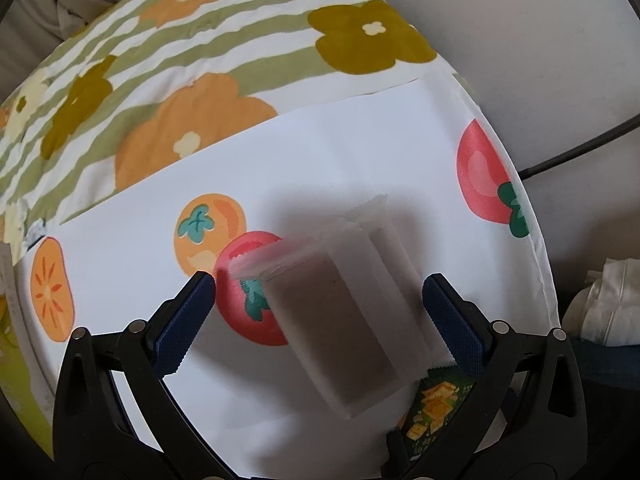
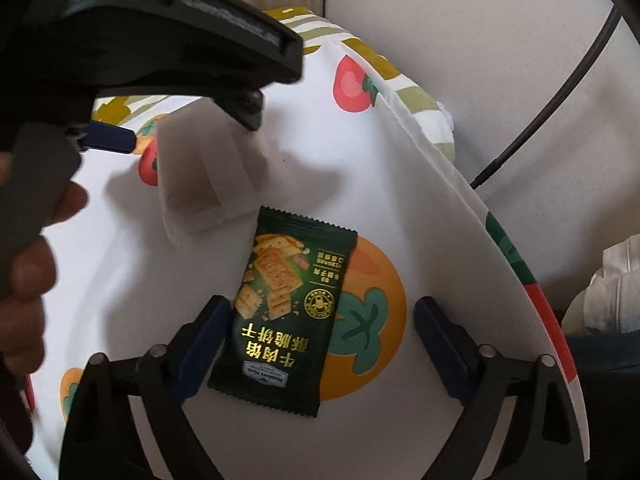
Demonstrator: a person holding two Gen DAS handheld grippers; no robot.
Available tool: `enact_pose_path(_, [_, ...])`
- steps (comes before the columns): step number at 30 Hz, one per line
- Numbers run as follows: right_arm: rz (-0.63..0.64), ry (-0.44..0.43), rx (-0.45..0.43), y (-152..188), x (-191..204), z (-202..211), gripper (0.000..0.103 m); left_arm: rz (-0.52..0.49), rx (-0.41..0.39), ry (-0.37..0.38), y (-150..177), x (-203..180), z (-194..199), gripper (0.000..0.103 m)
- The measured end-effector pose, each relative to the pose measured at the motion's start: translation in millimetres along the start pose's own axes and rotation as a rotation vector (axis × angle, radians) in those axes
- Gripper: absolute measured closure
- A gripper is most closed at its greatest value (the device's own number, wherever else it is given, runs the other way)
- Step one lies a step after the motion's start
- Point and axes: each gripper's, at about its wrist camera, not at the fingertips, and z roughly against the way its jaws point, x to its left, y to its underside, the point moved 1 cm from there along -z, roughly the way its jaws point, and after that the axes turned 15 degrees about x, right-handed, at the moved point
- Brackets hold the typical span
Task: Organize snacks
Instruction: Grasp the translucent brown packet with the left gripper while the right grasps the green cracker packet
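Observation:
A translucent white snack packet [image 1: 344, 320] with a brown bar inside lies between the open fingers of my left gripper [image 1: 318, 308], motion-blurred; I cannot tell whether it rests on the cloth or is in the air. It also shows in the right wrist view [image 2: 208, 184], under the left gripper's body [image 2: 160, 40]. A dark green cracker packet [image 2: 286, 312] lies flat on the white fruit-print cloth [image 2: 380, 160]. My right gripper [image 2: 320, 332] is open and empty around it, its left finger at the packet's edge. The green packet's corner shows in the left view [image 1: 436, 412].
A green-striped flower-print blanket [image 1: 168, 68] lies beyond the white cloth. A black cable [image 2: 552, 92] runs over the pale surface to the right. A crumpled white cloth [image 1: 612, 300] sits at the far right. A hand [image 2: 24, 272] holds the left gripper.

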Motion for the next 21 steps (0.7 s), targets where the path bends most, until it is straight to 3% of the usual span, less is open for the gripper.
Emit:
enact_pose_path(4, [0.007,-0.008,-0.003,0.6,-1.5,2.7,0.02,0.01,0.006,0.022,1.9,6.5,-0.4,0.001])
enact_pose_path(6, [0.007,-0.015,-0.003,1.5,-1.0,7.3,0.024,0.013,0.004,0.004,6.1,11.1,0.6,0.001])
enact_pose_path(16, [0.009,-0.038,-0.006,5.2,-4.5,14.1,0.026,-0.041,0.043,-0.082,41.0,27.8,2.9,0.001])
enact_pose_path(21, [0.016,-0.046,-0.008,-2.0,0.8,6.2,0.028,-0.075,0.016,-0.115,38.5,20.3,3.3,0.001])
